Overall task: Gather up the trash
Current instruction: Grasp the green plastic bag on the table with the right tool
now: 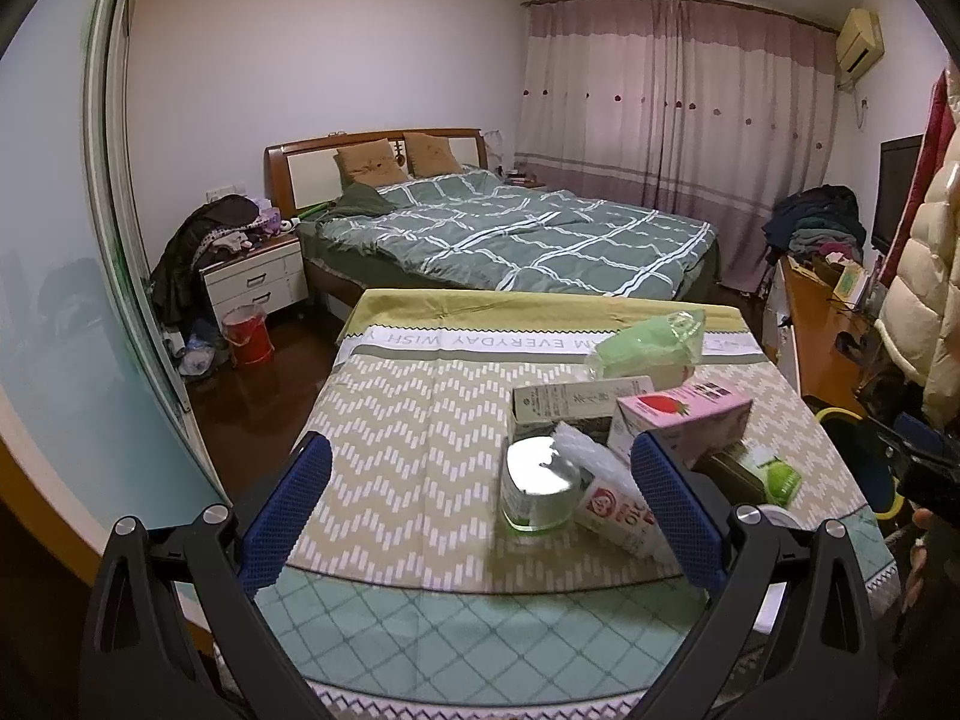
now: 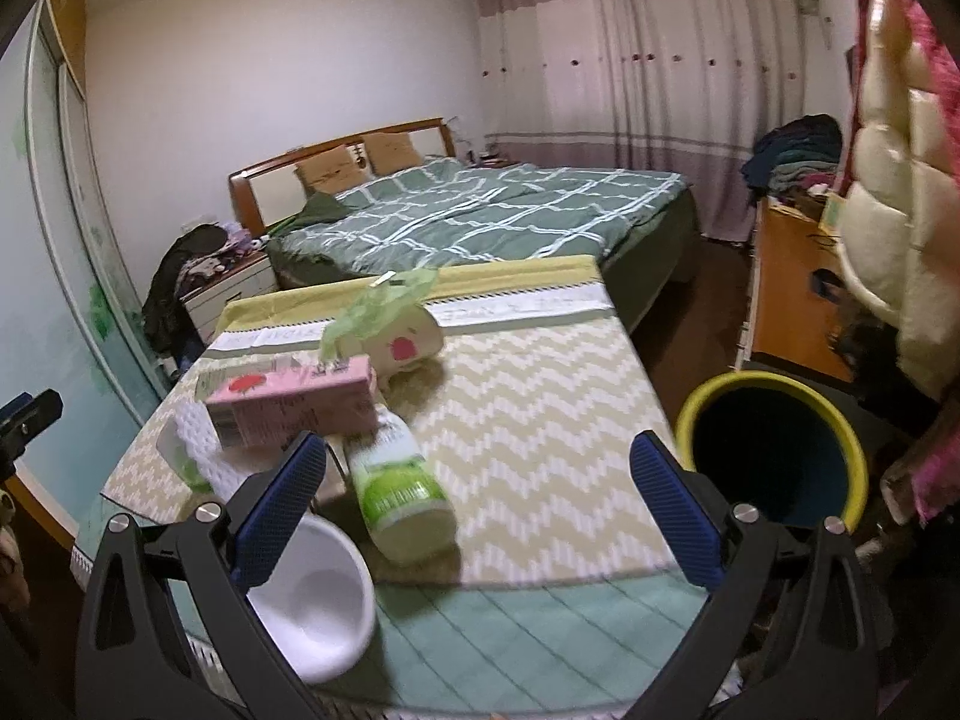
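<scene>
Trash lies in a pile on the bench (image 1: 420,420), which has a zigzag cloth on it. There is a pink carton with a strawberry picture (image 2: 294,408) lying on its side. Just in front of it lies a plastic bottle with a green label (image 2: 399,492), also on its side. Behind the pink carton sits a crumpled green plastic bag (image 2: 372,300) on a soft cream pack (image 2: 408,348). In the left view you can also see a clear glass jar with a shiny lid (image 1: 537,486), a grey-green paper box (image 1: 570,405) and a small white carton with red print (image 1: 615,510), all close together.

A white round bowl (image 2: 312,600) stands at the near edge of the bench. A dark bin with a yellow rim (image 2: 774,438) stands on the floor just beside the bench, on the right.

The left tongs (image 1: 480,516) are wide apart and hold nothing. The right tongs (image 2: 480,510) are wide apart too, above the bench, with nothing in them.

A bed with a green checked blanket (image 1: 510,234) is behind the bench.
</scene>
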Available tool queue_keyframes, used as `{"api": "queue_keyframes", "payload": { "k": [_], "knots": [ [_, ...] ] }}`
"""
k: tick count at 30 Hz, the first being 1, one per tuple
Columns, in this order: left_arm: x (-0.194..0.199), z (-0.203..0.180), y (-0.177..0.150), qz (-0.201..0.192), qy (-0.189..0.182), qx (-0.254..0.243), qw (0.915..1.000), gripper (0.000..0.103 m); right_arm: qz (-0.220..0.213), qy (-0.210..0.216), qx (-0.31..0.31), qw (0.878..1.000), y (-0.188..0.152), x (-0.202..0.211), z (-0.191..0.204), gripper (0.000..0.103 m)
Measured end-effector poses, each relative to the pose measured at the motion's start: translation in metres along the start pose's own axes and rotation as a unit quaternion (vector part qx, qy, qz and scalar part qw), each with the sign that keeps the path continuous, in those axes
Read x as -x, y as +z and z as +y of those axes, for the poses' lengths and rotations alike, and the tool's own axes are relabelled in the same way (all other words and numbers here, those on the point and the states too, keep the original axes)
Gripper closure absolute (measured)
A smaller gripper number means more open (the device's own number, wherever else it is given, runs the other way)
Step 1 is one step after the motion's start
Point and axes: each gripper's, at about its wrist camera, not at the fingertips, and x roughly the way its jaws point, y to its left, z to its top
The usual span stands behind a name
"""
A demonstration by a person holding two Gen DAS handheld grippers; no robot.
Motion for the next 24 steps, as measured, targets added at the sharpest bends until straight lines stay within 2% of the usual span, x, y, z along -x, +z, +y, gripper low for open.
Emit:
{"api": "queue_keyframes", "payload": {
  "k": [9,17,22,24],
  "knots": [
    [-0.053,-0.008,0.027,0.013,-0.002,-0.005,0.9999,0.005,0.022,0.037,0.008,0.999,0.046,-0.068,0.019,0.008],
    [-0.086,-0.015,0.044,0.011,0.002,-0.009,0.9999,0.005,0.049,0.039,0.039,0.997,0.087,-0.126,0.041,0.028],
    [-0.101,-0.023,0.049,0.012,0.003,-0.018,0.9998,0.005,0.092,0.036,0.046,0.994,0.101,-0.164,0.050,0.034],
    [-0.102,-0.024,0.049,0.011,0.001,-0.019,0.9998,0.005,0.108,0.034,0.049,0.992,0.101,-0.174,0.052,0.043]
  ]
}}
